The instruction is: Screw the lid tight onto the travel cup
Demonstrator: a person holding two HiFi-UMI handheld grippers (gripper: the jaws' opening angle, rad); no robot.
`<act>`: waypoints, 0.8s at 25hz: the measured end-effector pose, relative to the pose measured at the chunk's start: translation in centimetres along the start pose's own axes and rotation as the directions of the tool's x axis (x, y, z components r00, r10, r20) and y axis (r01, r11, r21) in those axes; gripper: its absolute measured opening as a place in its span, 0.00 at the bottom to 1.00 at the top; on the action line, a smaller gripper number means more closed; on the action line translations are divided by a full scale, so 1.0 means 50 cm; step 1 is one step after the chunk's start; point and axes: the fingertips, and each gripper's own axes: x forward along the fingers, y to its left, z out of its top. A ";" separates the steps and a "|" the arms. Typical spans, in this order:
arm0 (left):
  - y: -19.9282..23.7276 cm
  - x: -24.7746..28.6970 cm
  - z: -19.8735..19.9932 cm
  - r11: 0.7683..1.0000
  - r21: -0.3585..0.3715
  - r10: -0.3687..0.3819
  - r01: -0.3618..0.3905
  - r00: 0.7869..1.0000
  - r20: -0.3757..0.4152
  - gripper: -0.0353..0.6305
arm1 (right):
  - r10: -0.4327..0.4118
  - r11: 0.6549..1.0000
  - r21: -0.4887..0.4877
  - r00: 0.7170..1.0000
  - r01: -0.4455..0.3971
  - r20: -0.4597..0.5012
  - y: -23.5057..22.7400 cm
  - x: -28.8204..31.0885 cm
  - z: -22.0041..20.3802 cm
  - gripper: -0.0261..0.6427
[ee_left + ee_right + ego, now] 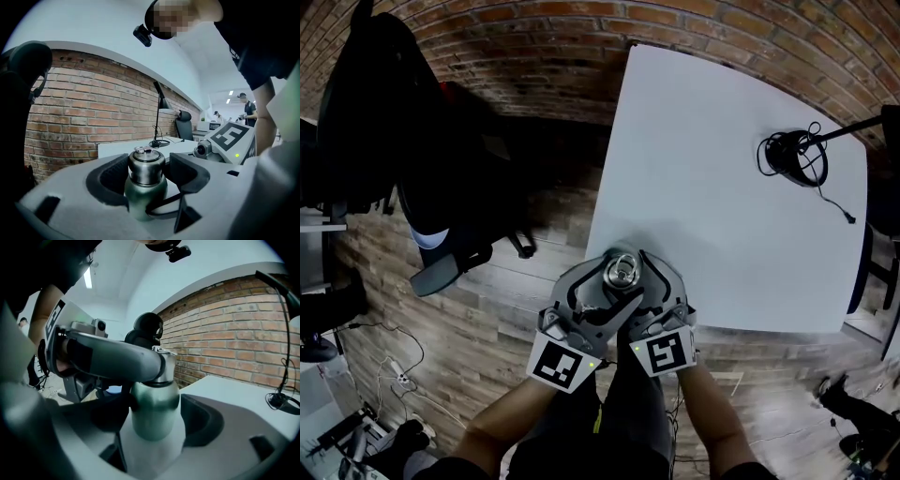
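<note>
The travel cup point(622, 272) stands upright on the white table point(722, 187), close to its near left corner. It has a dark green metal body point(145, 194) and a steel lid point(146, 165) seated on top. My left gripper point(147, 176) is open, its pads on either side of the lid with a small gap. My right gripper point(157, 420) is open around the green body point(157, 408), with clear space at its right pad. From above, the left gripper point(605, 286) and right gripper point(642, 281) ring the cup together. One left finger point(112, 359) crosses in front of the lid.
A black desk lamp base with coiled cable point(795, 155) sits at the table's far right. A black office chair point(403, 141) stands on the wooden floor to the left. A brick wall point(534, 56) runs behind. The cup is near the table's front edge point(609, 248).
</note>
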 end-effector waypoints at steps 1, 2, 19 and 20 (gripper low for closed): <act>0.001 0.001 -0.001 1.000 0.004 0.011 -0.011 1.000 -0.002 0.45 | -0.001 1.000 -0.002 1.000 0.001 0.000 0.000 0.003 -0.001 0.51; 0.004 0.001 -0.001 1.000 0.009 0.021 -0.021 1.000 -0.002 0.44 | -0.002 1.000 -0.004 1.000 0.002 0.002 0.001 0.006 -0.001 0.51; -0.015 -0.008 0.002 0.848 0.123 -0.520 0.516 0.854 0.000 0.41 | 0.045 0.999 -0.024 0.999 -0.045 0.001 0.001 0.005 -0.002 0.51; -0.014 -0.010 0.003 0.825 0.127 -0.554 0.550 0.832 -0.009 0.41 | 0.052 0.998 -0.025 0.999 -0.052 0.001 0.002 0.006 -0.001 0.51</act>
